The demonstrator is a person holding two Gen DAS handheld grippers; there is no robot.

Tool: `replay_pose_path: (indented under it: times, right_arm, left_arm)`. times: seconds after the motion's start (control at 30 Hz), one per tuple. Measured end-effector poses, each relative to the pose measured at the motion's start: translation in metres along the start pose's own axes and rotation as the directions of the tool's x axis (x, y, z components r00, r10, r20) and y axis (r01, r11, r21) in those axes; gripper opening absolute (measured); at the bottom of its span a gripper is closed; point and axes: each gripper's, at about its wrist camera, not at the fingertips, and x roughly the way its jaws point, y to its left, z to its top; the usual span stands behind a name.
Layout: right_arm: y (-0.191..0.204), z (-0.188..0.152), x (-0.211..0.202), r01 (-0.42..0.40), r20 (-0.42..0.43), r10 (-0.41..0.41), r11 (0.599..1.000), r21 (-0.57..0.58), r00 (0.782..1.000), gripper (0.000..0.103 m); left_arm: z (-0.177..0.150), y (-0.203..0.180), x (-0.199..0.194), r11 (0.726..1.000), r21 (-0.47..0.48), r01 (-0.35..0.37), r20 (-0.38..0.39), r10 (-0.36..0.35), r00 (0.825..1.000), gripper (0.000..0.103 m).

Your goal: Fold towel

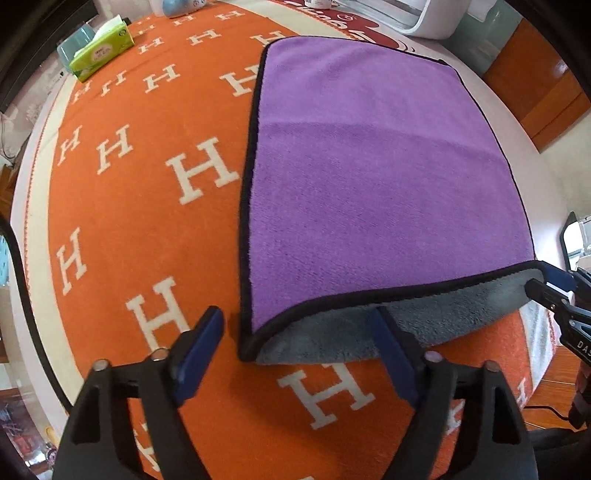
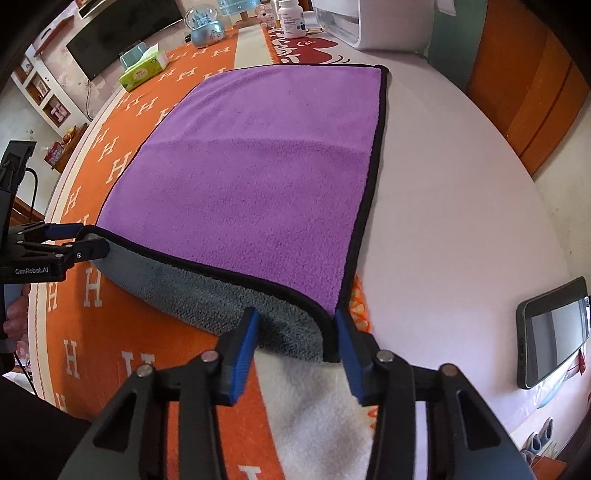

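A purple towel (image 1: 369, 177) with black trim and a grey underside lies on the orange H-patterned cloth; its near edge is raised and curled, showing the grey side. It also shows in the right wrist view (image 2: 258, 177). My left gripper (image 1: 299, 350) is open, its fingers either side of the towel's near left corner. My right gripper (image 2: 295, 347) is open around the near right corner. Each gripper shows at the towel's edge in the other's view: the right one (image 1: 550, 284), the left one (image 2: 77, 243).
A green tissue pack (image 1: 103, 48) lies at the far left. A white appliance (image 1: 417, 18), a pill bottle (image 2: 291, 18) and a snow globe (image 2: 205, 26) stand at the back. A phone (image 2: 554, 332) lies at the right on the white table (image 2: 461, 184).
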Motion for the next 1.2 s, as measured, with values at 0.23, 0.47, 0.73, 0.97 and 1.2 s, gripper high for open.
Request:
replay_pose_path:
  times: [0.23,0.47,0.73,0.97,1.2]
  right_arm:
    - [-0.005,-0.002,-0.004,-0.001,0.004,0.001,1.000,0.017,1.000,0.024]
    - [-0.007,-0.004,-0.009,-0.006,0.022,0.005,1.000,0.009,1.000,0.016]
    - [-0.005,-0.005,-0.014,-0.026,0.040,0.027,1.000,-0.015,0.999,0.005]
    - [-0.001,-0.003,-0.020,-0.026,0.072,0.030,0.998,-0.064,0.997,0.004]
    - [-0.003,-0.001,-0.025,-0.026,0.085,0.033,0.997,-0.079,0.996,0.003]
  left_arm:
    - [-0.001,-0.001,-0.002,1.000,0.000,0.013,-0.006,-0.013,1.000,0.056]
    - [-0.010,0.008,-0.011,0.999,-0.050,0.019,0.000,-0.019,1.000,0.032]
    - [-0.019,0.012,-0.018,0.998,-0.058,0.009,-0.017,-0.010,1.000,0.012]
    - [-0.017,0.003,-0.020,0.999,-0.052,0.001,-0.015,-0.002,1.000,0.007]
    - [-0.011,0.000,-0.025,0.999,-0.039,0.003,-0.014,-0.004,1.000,0.006]
